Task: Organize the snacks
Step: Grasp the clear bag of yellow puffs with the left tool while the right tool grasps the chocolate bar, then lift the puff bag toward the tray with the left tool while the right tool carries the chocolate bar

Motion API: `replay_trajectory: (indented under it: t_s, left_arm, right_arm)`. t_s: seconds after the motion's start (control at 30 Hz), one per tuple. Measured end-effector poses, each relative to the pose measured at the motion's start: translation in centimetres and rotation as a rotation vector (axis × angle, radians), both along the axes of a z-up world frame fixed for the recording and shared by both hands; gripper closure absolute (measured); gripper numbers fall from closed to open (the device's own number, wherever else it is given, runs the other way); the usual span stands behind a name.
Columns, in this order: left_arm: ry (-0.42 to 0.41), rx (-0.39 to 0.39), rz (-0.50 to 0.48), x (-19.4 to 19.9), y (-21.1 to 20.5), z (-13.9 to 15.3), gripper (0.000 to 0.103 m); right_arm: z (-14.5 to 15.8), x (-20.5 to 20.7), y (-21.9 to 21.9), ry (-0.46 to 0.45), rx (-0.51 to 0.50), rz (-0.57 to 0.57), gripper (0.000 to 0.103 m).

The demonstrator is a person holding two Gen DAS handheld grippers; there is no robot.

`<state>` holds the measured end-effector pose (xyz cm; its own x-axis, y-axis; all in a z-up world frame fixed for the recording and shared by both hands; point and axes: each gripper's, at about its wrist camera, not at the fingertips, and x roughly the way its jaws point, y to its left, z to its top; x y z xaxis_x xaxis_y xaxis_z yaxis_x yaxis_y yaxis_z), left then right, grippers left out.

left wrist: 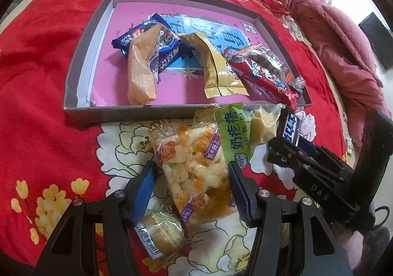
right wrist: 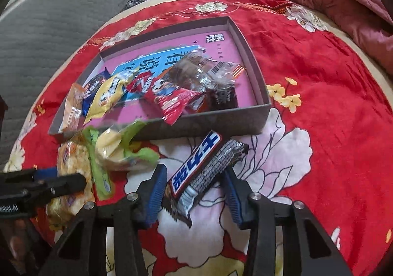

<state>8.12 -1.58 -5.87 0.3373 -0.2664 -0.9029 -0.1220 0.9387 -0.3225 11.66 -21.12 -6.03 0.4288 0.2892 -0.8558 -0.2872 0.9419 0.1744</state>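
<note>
We cannot read most wrappers: the print is blurred, and the near ends of several packets are cut off behind the grippers' black frames. A small packet with a barcode (left wrist: 159,234) lies half hidden under the left gripper (left wrist: 192,182), whose blue pads stand about half open on either side of a clear bag of pale puffed snacks (left wrist: 194,170); whether the pads press it we cannot tell. The right gripper (right wrist: 194,186) has its pads around a dark chocolate bar (right wrist: 203,167) lying at a slant; contact on the right pad is unclear. Both snacks lie just near of a shallow grey box (left wrist: 73,74) with a pink floor, already holding several packets. A green packet (left wrist: 235,133) leans on its near wall. All rests on a red flowered bedspread (left wrist: 41,94); a pink quilt (left wrist: 326,30) is bunched at far right.
</note>
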Motion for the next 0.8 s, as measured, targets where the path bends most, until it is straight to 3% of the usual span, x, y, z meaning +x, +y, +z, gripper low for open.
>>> replay_trajectory:
  t_s: [0.27, 0.4, 0.8]
  left_arm:
    - [0.017, -0.001, 0.035, 0.3, -0.5, -0.6, 0.049]
    - [0.008, 0.003, 0.033, 0.2, -0.5, -0.5, 0.05]
    - [-0.021, 0.0, 0.027, -0.5, -0.3, 0.7, 0.051]
  right_arm:
    - [-0.4, 0.6, 0.1, -0.019, 0.006, 0.023, 0.06]
    - [-0.2, 0.8, -1.3, -0.009, 0.071, 0.012, 0.071]
    - [0.9, 0.0, -4.5, 0.043, 0.247, -0.05, 0.077]
